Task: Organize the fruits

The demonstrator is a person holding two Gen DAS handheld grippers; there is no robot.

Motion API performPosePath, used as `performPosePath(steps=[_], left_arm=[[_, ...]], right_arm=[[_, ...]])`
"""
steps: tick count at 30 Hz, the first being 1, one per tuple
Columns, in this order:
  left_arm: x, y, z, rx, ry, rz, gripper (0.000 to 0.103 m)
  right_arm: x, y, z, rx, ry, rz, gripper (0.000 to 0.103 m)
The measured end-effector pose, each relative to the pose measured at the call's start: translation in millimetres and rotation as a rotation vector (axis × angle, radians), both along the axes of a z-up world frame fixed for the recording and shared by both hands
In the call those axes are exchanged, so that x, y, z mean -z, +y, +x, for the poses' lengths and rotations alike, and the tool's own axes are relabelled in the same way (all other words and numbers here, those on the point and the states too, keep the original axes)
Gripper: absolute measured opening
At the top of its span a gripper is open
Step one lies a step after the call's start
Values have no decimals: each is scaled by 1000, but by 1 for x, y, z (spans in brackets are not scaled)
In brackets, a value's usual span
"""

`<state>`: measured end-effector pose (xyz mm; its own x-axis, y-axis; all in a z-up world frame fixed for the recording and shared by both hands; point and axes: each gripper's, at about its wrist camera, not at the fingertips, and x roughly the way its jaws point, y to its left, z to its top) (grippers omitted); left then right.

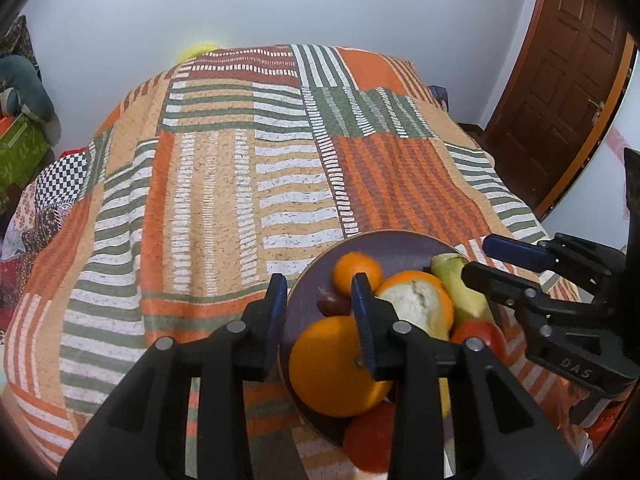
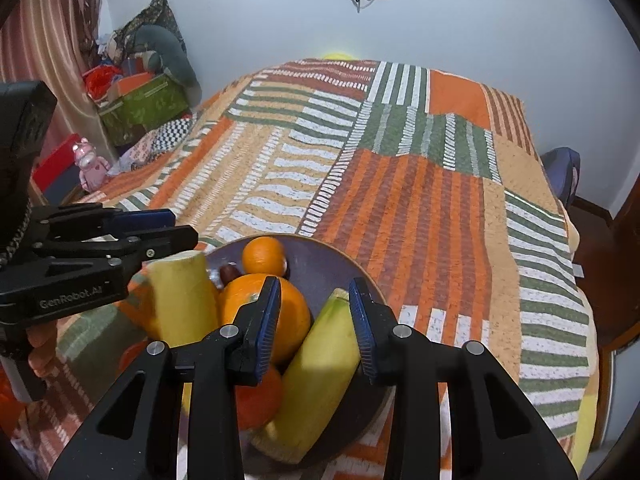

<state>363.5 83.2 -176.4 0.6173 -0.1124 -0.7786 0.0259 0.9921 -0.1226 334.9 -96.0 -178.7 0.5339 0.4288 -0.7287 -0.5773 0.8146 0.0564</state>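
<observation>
A purple plate (image 1: 400, 248) (image 2: 320, 264) on the bed holds a pile of fruit. In it are a large orange (image 1: 332, 368) (image 2: 288, 316), a small orange (image 1: 358, 272) (image 2: 262, 254), a dark grape (image 1: 332, 304), a red tomato (image 1: 480, 334) and a yellow fruit with a white cut face (image 1: 412, 300) (image 2: 180, 300). My left gripper (image 1: 320, 292) hovers open over the plate's left rim and touches nothing. My right gripper (image 2: 314, 296) is open above a yellow-green banana piece (image 2: 324, 360) (image 1: 452, 276), which lies on the plate beneath its fingers.
The plate sits near the front edge of a bed under a striped orange, green and white spread (image 1: 240, 180). A brown door (image 1: 560, 80) is at the right. Boxes and clutter (image 2: 140, 108) and a pink toy (image 2: 90, 164) stand beside the bed's left side.
</observation>
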Motion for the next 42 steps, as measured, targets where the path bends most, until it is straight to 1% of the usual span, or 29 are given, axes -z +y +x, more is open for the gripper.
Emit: performPosePath(steps=[5,8,12,16,20,23,29,32,35,42], left_arm=[[-24,0,-27,-2,-37,15,33],[-43,3,-52,-9,-66,18,33],[-63,7,-86,-20,-94,22,33],[-75,12,-122,-23,-102,19,33],[-75,13,-158,-28,-92,18,33],[-68,13,-182,-27,-73,-1,33],[-45,9,-220,-13,-23,-8,33],[-32,6,-232,-4,2,-12,33],[-17,4,-242,4,41,-33,33],[10,-2,-252,28,109,-45,33]], right_arm=[[-19,-7,-23,4,-33,15,33],[-33,-13,-42,4,-50,42,33],[-49,-20,-68,5,-79,65,36],[-58,-24,-94,-1,-93,86,39],[-58,-24,-119,-12,-94,85,41],[-51,-20,-137,-28,-75,81,42],[-22,-2,-168,-80,-6,52,42],[-2,11,-180,-108,40,36,42],[17,22,-189,-137,77,11,42],[54,38,-194,-162,146,-38,42]])
